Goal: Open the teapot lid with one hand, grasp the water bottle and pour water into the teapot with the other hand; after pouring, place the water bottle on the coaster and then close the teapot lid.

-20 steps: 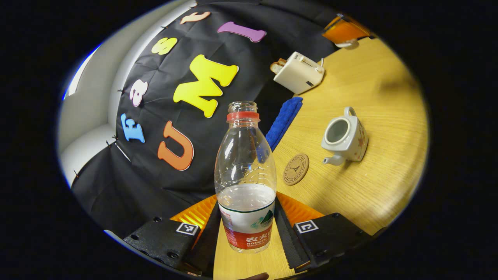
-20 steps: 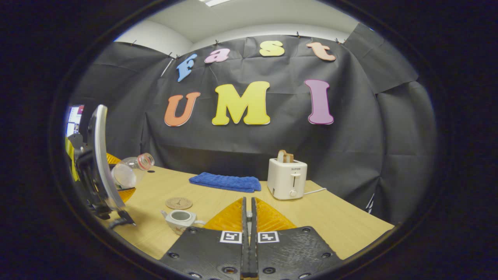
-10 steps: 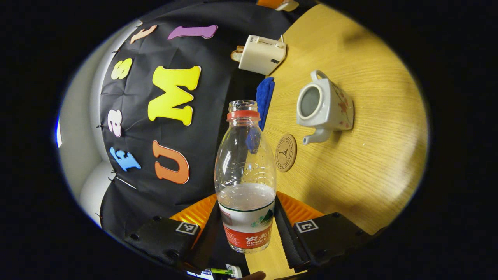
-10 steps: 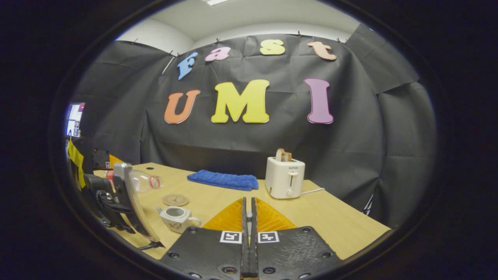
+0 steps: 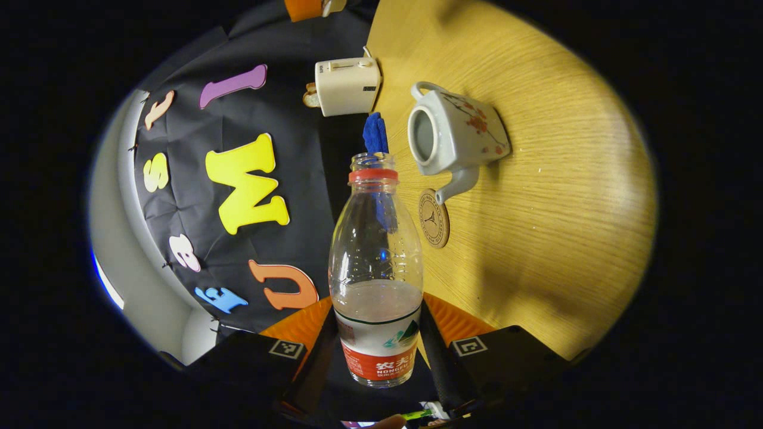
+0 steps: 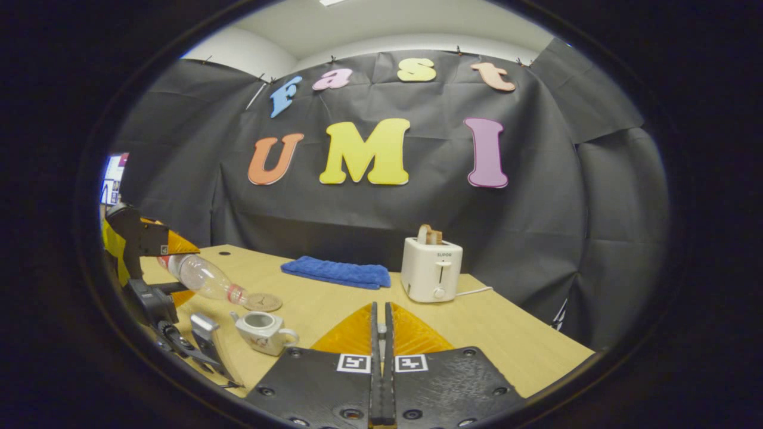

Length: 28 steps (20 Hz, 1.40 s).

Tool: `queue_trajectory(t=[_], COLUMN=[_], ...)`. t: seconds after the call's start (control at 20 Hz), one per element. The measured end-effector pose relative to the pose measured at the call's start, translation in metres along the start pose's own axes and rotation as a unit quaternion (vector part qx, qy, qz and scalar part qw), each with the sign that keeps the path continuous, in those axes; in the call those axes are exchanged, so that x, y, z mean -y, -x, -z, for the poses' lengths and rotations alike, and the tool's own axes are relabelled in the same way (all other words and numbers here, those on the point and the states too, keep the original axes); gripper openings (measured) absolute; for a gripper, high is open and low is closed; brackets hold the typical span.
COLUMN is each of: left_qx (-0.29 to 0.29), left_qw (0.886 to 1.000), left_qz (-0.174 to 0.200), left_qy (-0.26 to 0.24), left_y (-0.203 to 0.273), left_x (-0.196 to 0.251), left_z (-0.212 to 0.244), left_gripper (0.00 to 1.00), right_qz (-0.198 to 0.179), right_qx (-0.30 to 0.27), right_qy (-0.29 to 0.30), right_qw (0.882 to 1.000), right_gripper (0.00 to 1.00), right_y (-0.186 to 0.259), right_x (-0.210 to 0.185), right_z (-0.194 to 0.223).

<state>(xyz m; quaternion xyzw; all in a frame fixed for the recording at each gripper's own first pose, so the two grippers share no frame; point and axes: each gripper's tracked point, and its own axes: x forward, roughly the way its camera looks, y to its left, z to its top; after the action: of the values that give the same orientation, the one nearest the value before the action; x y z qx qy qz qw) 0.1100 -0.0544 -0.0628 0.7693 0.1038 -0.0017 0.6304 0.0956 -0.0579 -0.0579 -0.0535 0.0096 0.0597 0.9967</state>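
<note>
My left gripper (image 5: 377, 316) is shut on the lower part of an uncapped clear water bottle (image 5: 375, 268) that is partly full. In the right gripper view the bottle (image 6: 202, 277) tilts with its mouth just above the white teapot (image 6: 259, 329), whose lid is off. The teapot (image 5: 456, 128) stands next to the round coaster (image 5: 434, 217). My right gripper (image 6: 380, 310) is shut, held off to the right of the teapot. In the left gripper view a small white piece, the lid, shows at the right gripper's tips (image 5: 310, 7). I see no water stream.
A white toaster (image 6: 430, 269) with toast and a folded blue towel (image 6: 335, 272) stand at the back of the wooden table (image 6: 506, 339), near the black cloth wall. The coaster (image 6: 265, 302) lies just behind the teapot.
My left gripper has tipped the bottle further over and brought its mouth down close to the teapot's opening. The right gripper has stayed almost still.
</note>
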Motion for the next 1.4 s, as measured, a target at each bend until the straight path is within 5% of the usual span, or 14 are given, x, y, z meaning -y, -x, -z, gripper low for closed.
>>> queue_trajectory(t=[0.55,1.4], left_qx=[0.003,-0.017], left_qw=[0.994,0.984], left_qz=[-0.018,-0.002], left_qy=[-0.104,-0.175], left_y=[0.003,0.000], left_x=[-0.021,-0.024], left_z=[-0.011,-0.007], left_gripper=[0.75,0.75], right_qz=[-0.005,-0.006], right_qx=[-0.001,0.009], right_qy=[0.000,0.013], right_qw=[1.000,1.000], right_gripper=[0.00,0.00], right_y=[0.000,0.002], right_x=[0.001,0.003], right_z=[0.000,-0.004])
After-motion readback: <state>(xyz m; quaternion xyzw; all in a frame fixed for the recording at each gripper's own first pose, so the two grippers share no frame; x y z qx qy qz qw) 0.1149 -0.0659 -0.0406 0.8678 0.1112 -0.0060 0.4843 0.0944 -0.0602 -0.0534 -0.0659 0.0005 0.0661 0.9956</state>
